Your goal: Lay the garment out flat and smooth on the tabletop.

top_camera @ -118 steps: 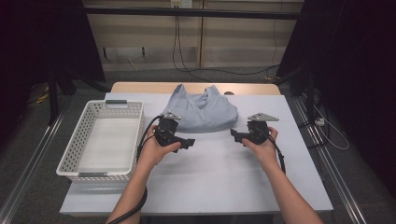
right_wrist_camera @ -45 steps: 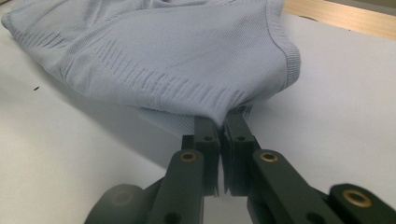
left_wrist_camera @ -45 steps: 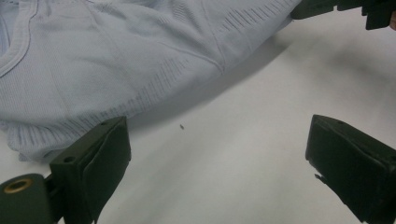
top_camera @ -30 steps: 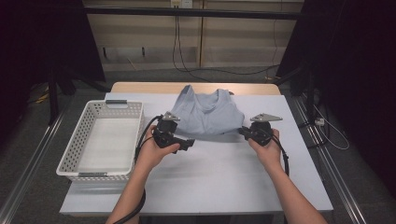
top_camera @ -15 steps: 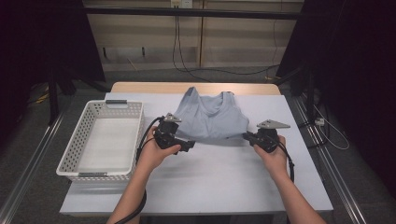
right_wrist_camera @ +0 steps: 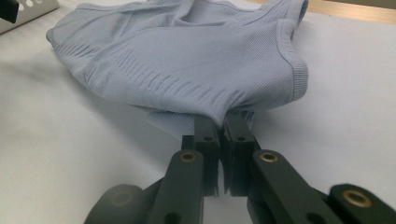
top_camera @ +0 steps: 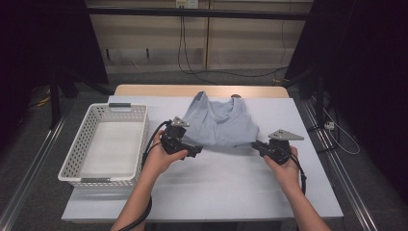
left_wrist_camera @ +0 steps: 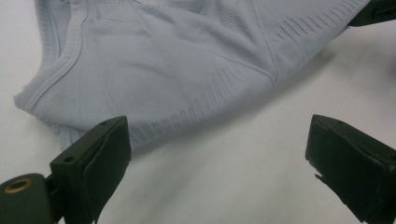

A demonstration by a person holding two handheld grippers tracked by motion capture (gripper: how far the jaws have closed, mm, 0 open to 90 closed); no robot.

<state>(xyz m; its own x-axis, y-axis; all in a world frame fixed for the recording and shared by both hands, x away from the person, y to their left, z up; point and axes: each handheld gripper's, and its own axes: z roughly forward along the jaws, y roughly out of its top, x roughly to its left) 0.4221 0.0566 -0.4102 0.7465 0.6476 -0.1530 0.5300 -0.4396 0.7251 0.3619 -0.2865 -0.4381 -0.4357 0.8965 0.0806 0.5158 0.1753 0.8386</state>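
High view: white basket (top_camera: 103,144) left of pale-blue top (top_camera: 222,126).

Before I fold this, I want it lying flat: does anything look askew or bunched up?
Yes. The pale blue top is rumpled and skewed: the right gripper is shut on its hem corner, stretching that side outward, while the left gripper stands open beside the other corner, holding nothing. The basket sits square.

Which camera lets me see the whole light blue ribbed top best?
The high view: the light blue ribbed top lies whole on the white table. The right gripper view shows its hem pinched in the right gripper. The left gripper view shows one corner beyond the open left gripper.
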